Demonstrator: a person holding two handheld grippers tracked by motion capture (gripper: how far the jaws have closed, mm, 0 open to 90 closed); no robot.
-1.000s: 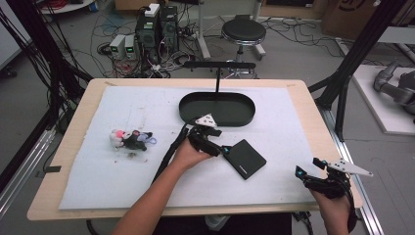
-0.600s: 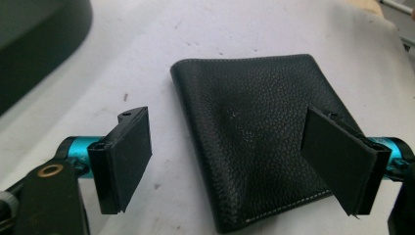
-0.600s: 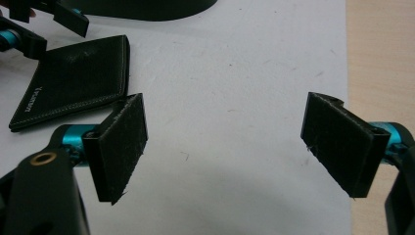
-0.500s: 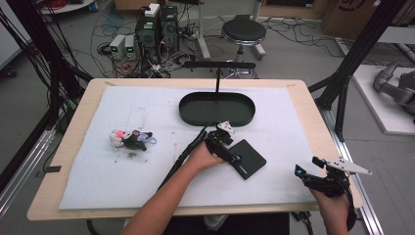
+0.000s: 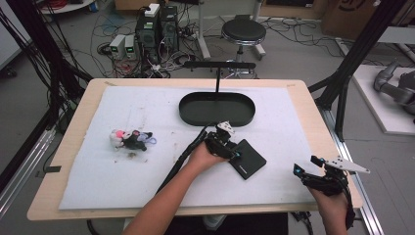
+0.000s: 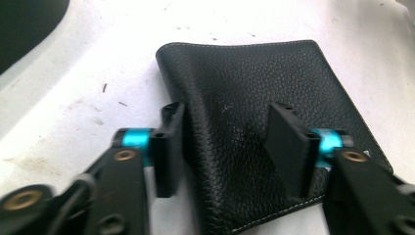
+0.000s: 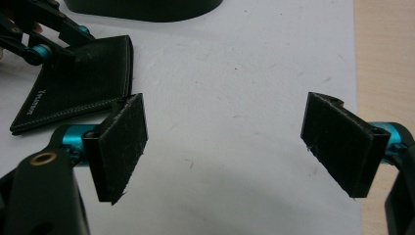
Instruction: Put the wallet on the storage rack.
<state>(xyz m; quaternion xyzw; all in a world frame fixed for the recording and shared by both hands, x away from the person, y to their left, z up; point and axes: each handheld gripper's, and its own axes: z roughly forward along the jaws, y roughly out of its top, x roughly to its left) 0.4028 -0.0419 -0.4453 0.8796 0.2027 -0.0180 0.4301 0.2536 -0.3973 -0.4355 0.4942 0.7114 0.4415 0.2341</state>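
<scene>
Left gripper angled down mid-desk, jaws just closing across black leather wallet, one outside its edge, grip unclear, right gripper released near right edge, stitching visible in left gripper view

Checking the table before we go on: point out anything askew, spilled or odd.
Small dark specks and a brownish smudge dirty the white mat near the little pile of trinkets. The black wallet lies at an angle to the table edge, with the left gripper set over one end. The black tray looks in order.
</scene>
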